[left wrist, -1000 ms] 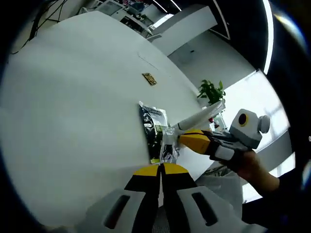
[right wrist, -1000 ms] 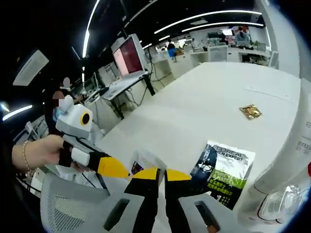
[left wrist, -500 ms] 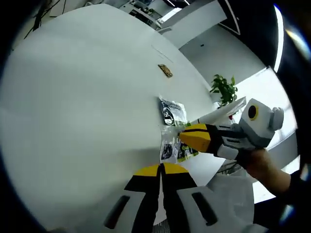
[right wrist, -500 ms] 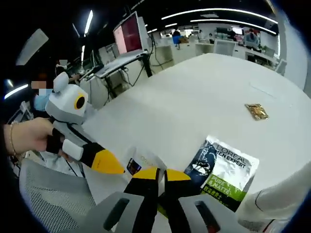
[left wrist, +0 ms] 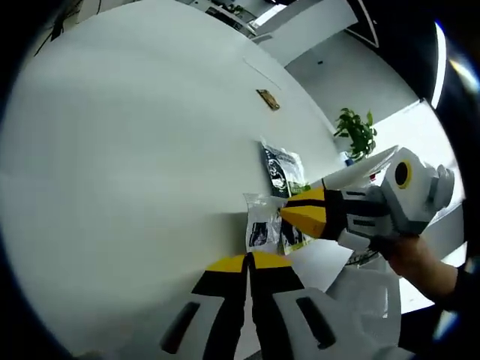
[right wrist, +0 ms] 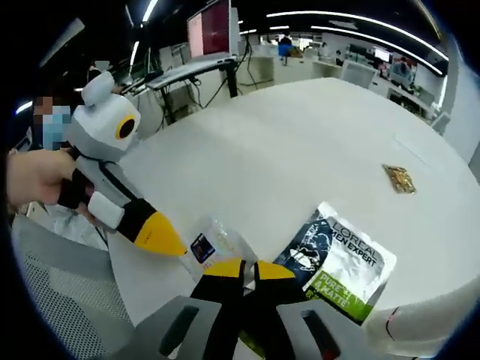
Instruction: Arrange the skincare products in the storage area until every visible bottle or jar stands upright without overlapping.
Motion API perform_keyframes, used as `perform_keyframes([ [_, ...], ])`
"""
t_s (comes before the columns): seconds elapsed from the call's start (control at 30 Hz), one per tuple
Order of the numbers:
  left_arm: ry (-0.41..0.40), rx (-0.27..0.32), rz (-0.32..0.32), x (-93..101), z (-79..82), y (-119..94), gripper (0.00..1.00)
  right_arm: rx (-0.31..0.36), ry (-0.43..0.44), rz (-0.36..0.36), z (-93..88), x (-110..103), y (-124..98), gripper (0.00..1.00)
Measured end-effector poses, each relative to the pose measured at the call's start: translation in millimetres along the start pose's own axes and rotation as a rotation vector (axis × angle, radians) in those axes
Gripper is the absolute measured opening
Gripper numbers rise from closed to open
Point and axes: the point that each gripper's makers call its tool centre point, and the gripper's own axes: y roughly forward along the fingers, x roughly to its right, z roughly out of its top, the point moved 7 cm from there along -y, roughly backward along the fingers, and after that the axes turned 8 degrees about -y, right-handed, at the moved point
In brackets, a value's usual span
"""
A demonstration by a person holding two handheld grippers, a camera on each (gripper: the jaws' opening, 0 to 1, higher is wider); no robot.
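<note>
A black, white and green L'Oreal pouch (right wrist: pixel 341 259) (left wrist: pixel 283 166) lies flat near the white table's edge. Beside it lies a small clear sachet (right wrist: pixel 214 244) (left wrist: pixel 259 225). My right gripper (right wrist: pixel 244 268) has its jaws together just above the near ends of both packets; in the left gripper view the right gripper (left wrist: pixel 289 214) reaches in over the sachet. My left gripper (left wrist: pixel 247 262) is shut with nothing in it, and the left gripper (right wrist: pixel 174 247) points at the sachet from the left. Part of a white bottle or tube (right wrist: pixel 409 330) (left wrist: pixel 360 163) shows close beside the right gripper.
A small gold sachet (right wrist: pixel 397 178) (left wrist: pixel 268 99) lies farther out on the round white table (left wrist: pixel 135 150). A grey mesh chair (right wrist: pixel 60 300) stands at the table's near edge. Beyond are a plant (left wrist: pixel 358 131), desks and a monitor (right wrist: pixel 210 30).
Both cameras shifted. In the right gripper view the white bottle has slid almost out at the lower right, and the left gripper's tip has come closer to the clear sachet.
</note>
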Motion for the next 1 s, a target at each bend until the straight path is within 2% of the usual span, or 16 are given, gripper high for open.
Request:
perform_keyframes([
  [0.13, 0.003, -0.009, 0.007, -2.9, 2.1, 1, 0.01, -0.012, -0.026, -0.009, -0.2, -4, -4, 0.00],
  [0.67, 0.016, -0.018, 0.019, -6.8, 2.1, 3, 0.01, -0.056, -0.165, -0.016, -2.6, -6, 9, 0.00],
  [0.83, 0.020, -0.016, 0.013, -4.2, -1.7, 1, 0.01, -0.058, -0.171, -0.015, -3.8, -8, 8, 0.00],
  [1.0, 0.021, -0.015, 0.011, -8.8, 1.5, 3, 0.01, -0.056, -0.185, -0.012, -4.0, -8, 7, 0.00],
])
